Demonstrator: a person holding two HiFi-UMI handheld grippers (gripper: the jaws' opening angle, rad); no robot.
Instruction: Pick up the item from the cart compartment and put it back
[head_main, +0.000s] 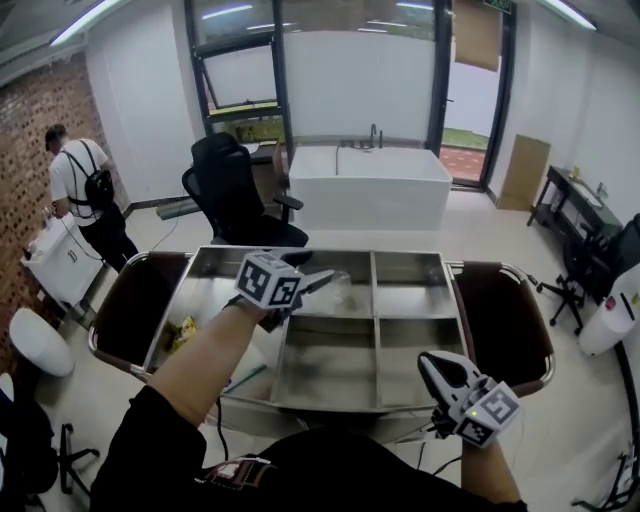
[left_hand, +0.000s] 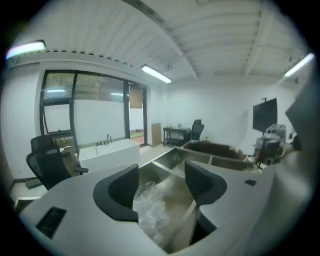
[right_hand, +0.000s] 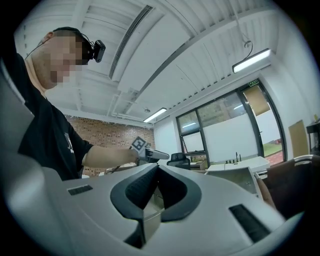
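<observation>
- Left tool (head_main: 322, 281) hangs over the cart compartment (head_main: 350, 258), jaws parted; crumpled clear plastic (left_hand: 150, 210) sits loose between them, apparently being returned.
- Right tool (head_main: 432, 368), clenched and empty, waits aside.

Yellowish item (head_main: 183, 333) in the cart's (head_main: 372, 300) left compartment, perhaps a packet, is too small to identify.

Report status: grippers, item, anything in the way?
Left gripper open, clear plastic bag loose between its jaws, over the cart, back compartment. Right gripper shut, empty, low at the cart front. Nothing seen blocking.
</observation>
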